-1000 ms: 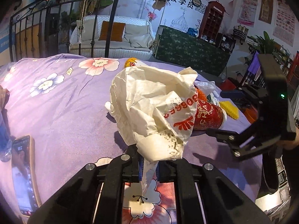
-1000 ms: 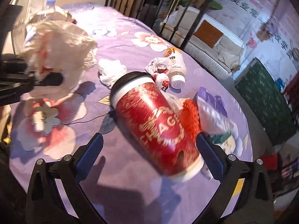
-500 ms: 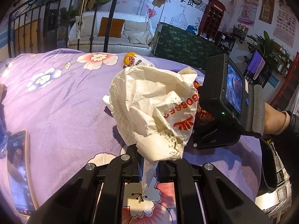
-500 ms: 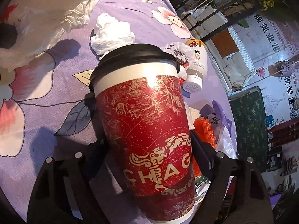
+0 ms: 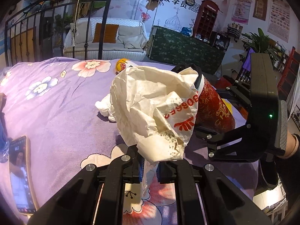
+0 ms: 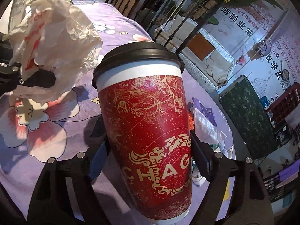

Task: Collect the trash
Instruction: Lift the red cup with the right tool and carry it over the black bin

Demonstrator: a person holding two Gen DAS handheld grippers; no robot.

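Bedspread [image 5: 56, 97]: purple floral cover, carrying all remaining litter.
Paper bag [image 5: 153, 108]: crumpled white bag with red print, raised above the cover; its lower tail is clamped in the left gripper [image 5: 149, 170], whose jaws are clenched tight on the paper.
Cup [image 6: 150, 121]: red lidded cup, tilted, lid end up and away from the camera. It sits between the pads of the right gripper [image 6: 150, 161], which have just been closing and now press its lower body on both sides; the cup appears lifted off the cover.
Right hand [image 5: 288, 146]: seen from the left wrist view at the right edge, behind the gripper body, tool angled down toward the bag.
Tissue wad [image 5: 105, 106]: white, on the cover just beyond the bag, untouched.
Bottle [image 5: 121, 65]: orange-labelled, far side of the cover, mostly hidden.
Phone [image 5: 20, 170]: lying at the left edge; not trash.
Risk 1: cup held low on a tapered wall, top-heavy; a quick swing could let it slide out or shed its lid.
Risk 2: bag opening is crumpled shut, so 1 push may knock the cup off its rim.
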